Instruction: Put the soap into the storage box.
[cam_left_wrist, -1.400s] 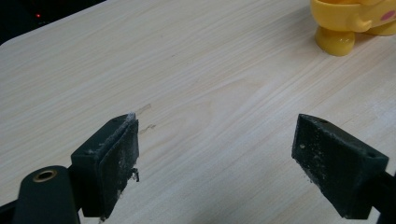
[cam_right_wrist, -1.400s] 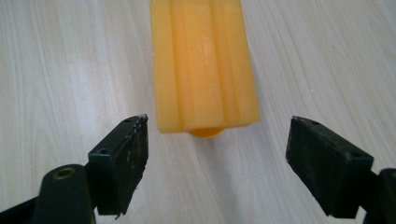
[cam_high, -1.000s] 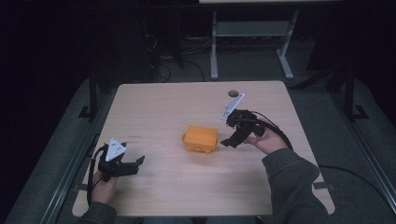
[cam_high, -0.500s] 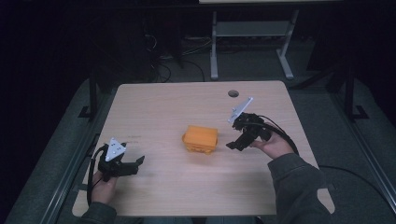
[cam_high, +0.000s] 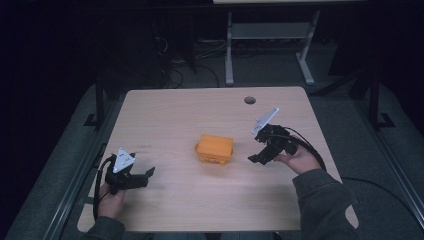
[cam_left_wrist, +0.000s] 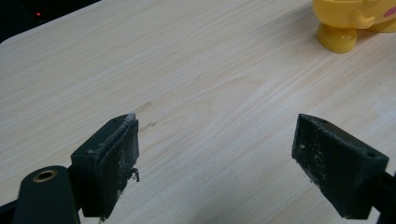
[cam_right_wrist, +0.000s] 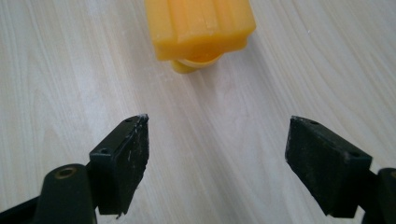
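- Lying on a pale wooden tabletop, an orange-yellow box sits near the middle, between the two claws and touching neither.
- The right claw is held in a person's hand just to the right of the box, tilted down toward the tabletop with its jaws aimed at the box; a grey three-cornered plate rises from its top and a black cable loops away behind it.
- In the right gripper view, the right claw is spread wide with nothing between its jaws; the box lies straight ahead of it, a short way off, with only bare wood in between.
- From that claw, the box's long axis runs away from the jaws, its ribbed upper face showing, and a rounded yellow part pokes out under its near end.
- The left claw rests low at the near left of the tabletop, well apart from the box.
- In the left gripper view, the left claw is also spread wide and empty; the box sits far ahead and off to its right, partly cut off by the frame edge.
- A small round hole in the tabletop lies beyond the right claw, near the far edge.
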